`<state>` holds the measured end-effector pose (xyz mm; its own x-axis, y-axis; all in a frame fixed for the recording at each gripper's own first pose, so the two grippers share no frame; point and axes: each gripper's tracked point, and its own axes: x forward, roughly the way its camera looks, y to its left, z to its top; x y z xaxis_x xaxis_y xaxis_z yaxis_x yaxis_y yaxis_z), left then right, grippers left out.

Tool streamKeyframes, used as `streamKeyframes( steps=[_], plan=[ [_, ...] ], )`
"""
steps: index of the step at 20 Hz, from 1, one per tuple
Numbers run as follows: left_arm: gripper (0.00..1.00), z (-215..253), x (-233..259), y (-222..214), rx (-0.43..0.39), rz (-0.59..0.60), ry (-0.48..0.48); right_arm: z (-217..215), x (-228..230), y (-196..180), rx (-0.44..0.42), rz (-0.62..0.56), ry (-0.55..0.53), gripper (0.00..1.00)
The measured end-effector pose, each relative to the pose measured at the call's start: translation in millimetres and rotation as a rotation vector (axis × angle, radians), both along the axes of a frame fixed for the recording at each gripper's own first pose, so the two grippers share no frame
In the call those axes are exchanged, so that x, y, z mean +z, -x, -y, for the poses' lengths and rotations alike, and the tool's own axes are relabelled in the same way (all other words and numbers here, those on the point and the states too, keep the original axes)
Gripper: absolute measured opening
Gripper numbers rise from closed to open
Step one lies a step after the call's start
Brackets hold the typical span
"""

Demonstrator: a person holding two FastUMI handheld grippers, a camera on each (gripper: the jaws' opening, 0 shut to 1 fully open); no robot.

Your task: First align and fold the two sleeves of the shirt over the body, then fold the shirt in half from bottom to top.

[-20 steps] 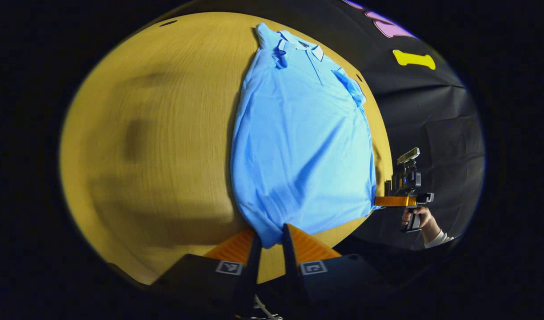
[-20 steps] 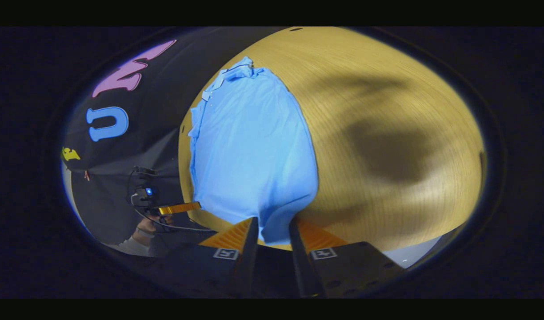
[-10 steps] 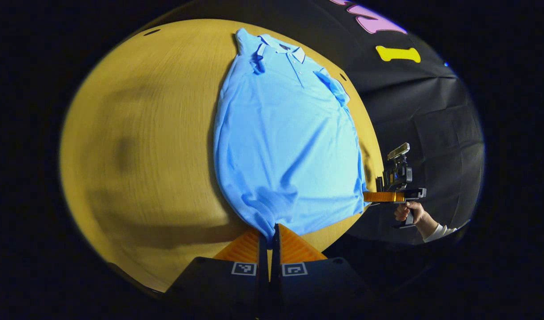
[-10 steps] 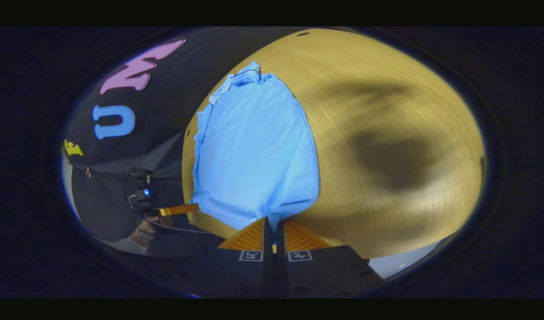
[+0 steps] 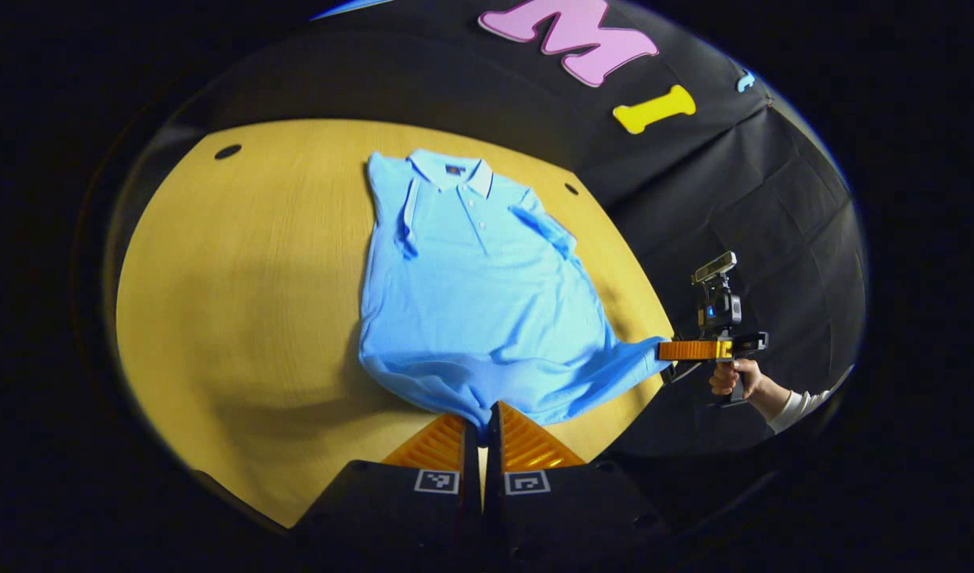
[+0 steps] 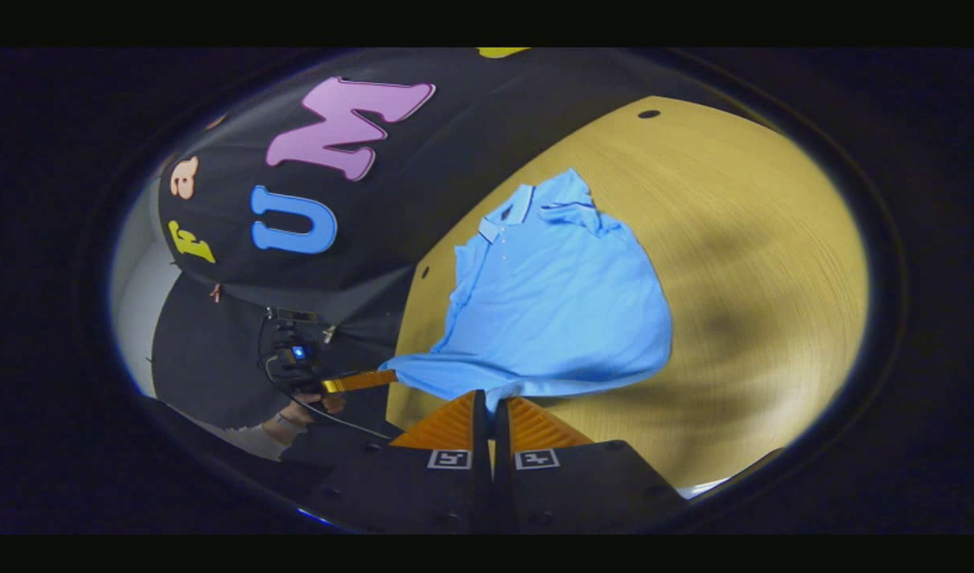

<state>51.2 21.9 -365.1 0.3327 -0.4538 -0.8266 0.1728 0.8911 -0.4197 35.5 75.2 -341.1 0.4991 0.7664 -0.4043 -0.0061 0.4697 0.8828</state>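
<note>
Now both tongs are closed tight on the bottom hem of the blue shirt (image 5: 479, 294), one at each lower corner. Seen from the left gripper view, the left tongs (image 5: 482, 414) have their two fingers pressed together with a fold of hem pinched between them, and the right tongs (image 5: 668, 350) show farther off at the worktop's edge, clamped on the other corner, with a hand (image 5: 734, 380) and a pale cuff behind them. Seen from the right gripper view, the right tongs (image 6: 487, 404) likewise have no gap between the fingers and grip the hem, while the left tongs (image 6: 385, 379) hold the far corner. The hem is lifted off the yellow wooden worktop (image 5: 240, 302) and stretched between the two grips. The rest of the shirt lies flat on the worktop, collar (image 5: 451, 169) away from the tongs, both short sleeves folded in over the body.
</note>
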Motion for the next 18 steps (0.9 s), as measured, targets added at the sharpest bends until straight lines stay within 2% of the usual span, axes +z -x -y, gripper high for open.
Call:
streamKeyframes(
  steps=[1, 2, 6, 7, 8, 10, 11, 12, 13, 14, 15, 16, 17, 18],
  plan=[
    [0.07, 0, 3, -9, 0.002, 0.021, -0.011, -1, 7, -10, -0.002, 0.024, -0.005, 0.00],
    [0.06, -1, 7, -18, -0.001, 0.039, -0.029, -2, 12, -20, -0.001, 0.046, -0.008, 0.05],
    [0.06, 1, 35, -70, 0.019, 0.147, -0.065, 5, 35, -70, -0.011, 0.132, -0.001, 0.05],
    [0.06, 2, 40, -85, 0.033, 0.172, -0.070, 2, 39, -89, -0.013, 0.157, 0.005, 0.08],
    [0.06, 2, 46, -102, 0.047, 0.197, -0.077, 4, 45, -104, -0.017, 0.179, 0.007, 0.05],
    [0.06, -2, 61, -132, 0.066, 0.247, -0.110, 10, 56, -139, -0.035, 0.224, 0.011, 0.05],
    [0.06, -6, 67, -151, 0.074, 0.269, -0.128, 15, 63, -160, -0.050, 0.247, 0.021, 0.05],
    [0.07, -12, 70, -170, 0.091, 0.285, -0.144, 20, 67, -185, -0.067, 0.268, 0.032, 0.00],
    [0.06, -11, 65, -187, 0.112, 0.287, -0.148, 21, 67, -210, -0.081, 0.282, 0.043, 0.05],
    [0.06, -13, 61, -207, 0.132, 0.287, -0.155, 23, 67, -234, -0.090, 0.295, 0.056, 0.00],
    [0.06, -16, 56, -226, 0.148, 0.293, -0.181, 26, 65, -257, -0.101, 0.312, 0.080, 0.00],
    [0.06, -21, 51, -245, 0.157, 0.298, -0.211, 28, 60, -282, -0.107, 0.320, 0.104, 0.05],
    [0.06, -24, 45, -263, 0.162, 0.308, -0.238, 27, 57, -305, -0.111, 0.325, 0.113, 0.00],
    [0.06, -28, 37, -283, 0.171, 0.312, -0.261, 27, 50, -328, -0.115, 0.327, 0.131, 0.05]
  ],
)
